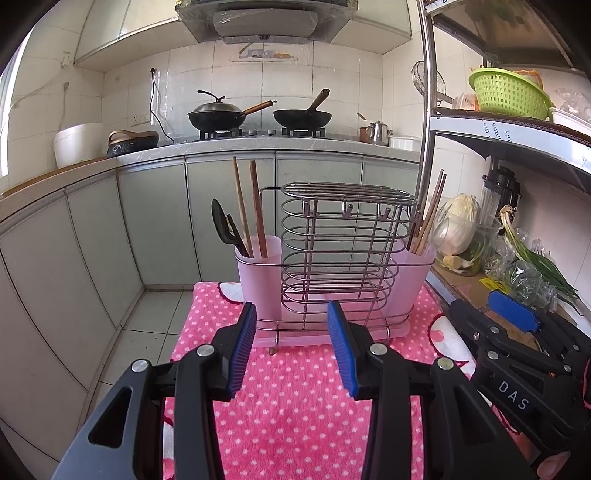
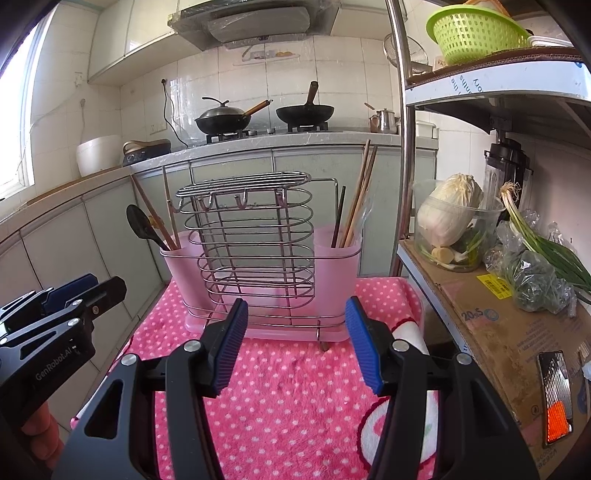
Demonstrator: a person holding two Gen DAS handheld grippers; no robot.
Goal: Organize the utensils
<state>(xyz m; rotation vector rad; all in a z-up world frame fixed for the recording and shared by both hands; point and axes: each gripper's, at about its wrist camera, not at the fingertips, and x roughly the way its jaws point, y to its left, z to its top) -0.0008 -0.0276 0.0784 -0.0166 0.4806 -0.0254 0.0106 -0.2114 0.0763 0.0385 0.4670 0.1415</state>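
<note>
A wire utensil rack [image 1: 332,254] [image 2: 251,243] stands on a pink dotted towel [image 1: 295,398] [image 2: 291,391]. A pink cup on its left [image 1: 258,273] [image 2: 181,273] holds a black spoon [image 1: 221,225] [image 2: 142,227] and brown chopsticks [image 1: 256,210] [image 2: 159,218]. A pink cup on its right [image 1: 410,280] [image 2: 336,269] holds more chopsticks [image 1: 430,214] [image 2: 360,195]. My left gripper [image 1: 291,310] is open and empty just before the rack; it also shows in the right wrist view [image 2: 74,288]. My right gripper [image 2: 295,306] is open and empty; it shows at the right of the left wrist view [image 1: 511,304].
A metal shelf [image 2: 404,147] on the right holds a cabbage in a clear tub [image 2: 450,218], green onions [image 2: 539,240], a cardboard sheet [image 2: 498,325] and a green basket [image 2: 476,31]. A counter with two woks [image 1: 258,114] lies behind. Tiled floor is on the left.
</note>
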